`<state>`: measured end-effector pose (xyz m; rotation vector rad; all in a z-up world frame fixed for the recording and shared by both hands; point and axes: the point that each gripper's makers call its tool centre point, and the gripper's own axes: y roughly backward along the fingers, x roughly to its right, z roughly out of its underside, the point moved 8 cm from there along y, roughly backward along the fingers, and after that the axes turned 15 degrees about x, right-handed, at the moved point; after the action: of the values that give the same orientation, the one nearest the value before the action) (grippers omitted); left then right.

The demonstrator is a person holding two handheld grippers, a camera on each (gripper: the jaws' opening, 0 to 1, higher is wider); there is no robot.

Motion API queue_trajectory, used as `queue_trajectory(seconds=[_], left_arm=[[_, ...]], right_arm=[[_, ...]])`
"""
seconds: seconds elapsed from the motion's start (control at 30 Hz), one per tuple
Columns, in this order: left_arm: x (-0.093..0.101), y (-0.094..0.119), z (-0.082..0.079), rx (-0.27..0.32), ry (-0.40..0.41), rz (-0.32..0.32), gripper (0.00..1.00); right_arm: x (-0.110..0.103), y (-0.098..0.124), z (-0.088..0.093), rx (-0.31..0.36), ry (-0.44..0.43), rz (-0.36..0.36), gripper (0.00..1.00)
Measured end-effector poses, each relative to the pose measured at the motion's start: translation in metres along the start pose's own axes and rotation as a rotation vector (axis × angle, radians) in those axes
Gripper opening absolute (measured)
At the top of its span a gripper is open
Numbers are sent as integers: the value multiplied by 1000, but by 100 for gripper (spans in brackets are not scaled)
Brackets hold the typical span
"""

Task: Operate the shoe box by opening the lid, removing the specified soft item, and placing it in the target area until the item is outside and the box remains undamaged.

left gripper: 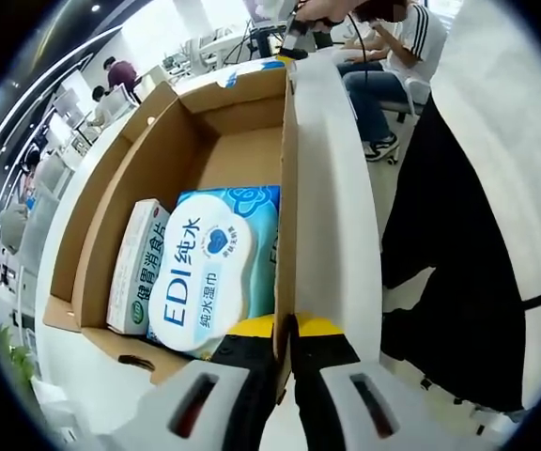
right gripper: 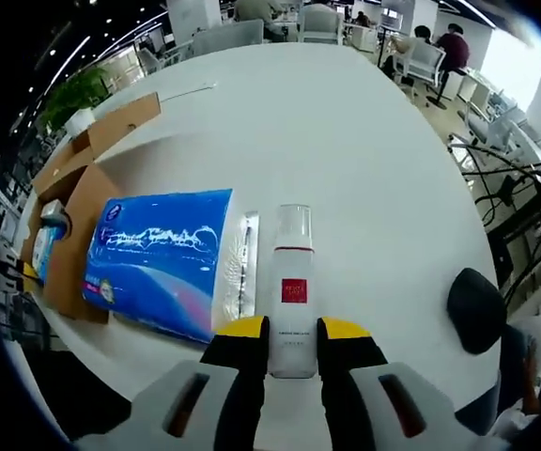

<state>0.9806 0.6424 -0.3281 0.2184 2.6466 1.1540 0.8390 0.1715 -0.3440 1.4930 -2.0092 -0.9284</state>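
White table (right gripper: 364,141) — bottle (right gripper: 293,291) base hidden between right gripper (right gripper: 293,346) fingers.

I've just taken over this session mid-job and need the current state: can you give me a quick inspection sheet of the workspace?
Surface: white table, mostly bare.
Job's things: cardboard box open; inside lie a wet wipes pack and a green-and-white carton. Blue tissue pack already lies out on the table beside the box.
Clutter: black rounded object near the table edge.
Grippers: left gripper pinches the box's upright flap; right gripper is closed on a white spray bottle.
Cables: several by a metal rack off the table.
Surroundings: office with chairs and seated people.
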Motion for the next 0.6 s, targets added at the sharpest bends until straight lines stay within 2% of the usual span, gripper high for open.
queue_trajectory(seconds=[0.07,0.13,0.27,0.3,0.57,0.6], left_arm=[[0,0,0,-5,-1,3,4],[0,0,0,-10,-2,7,4],[-1,-1,0,-12,-3,7,4],[0,-1,0,-13,-4,7,4],[0,-1,0,-27,-6,10,4],[0,-1,1,-27,-6,9,4]], right_arm=[[5,-3,4,-4,21,25,19],[3,2,3,-5,3,19,19],[2,1,11,-12,33,25,19],[3,-2,7,18,43,23,19],[7,-5,15,-8,80,46,20],[7,-4,15,12,80,46,21]])
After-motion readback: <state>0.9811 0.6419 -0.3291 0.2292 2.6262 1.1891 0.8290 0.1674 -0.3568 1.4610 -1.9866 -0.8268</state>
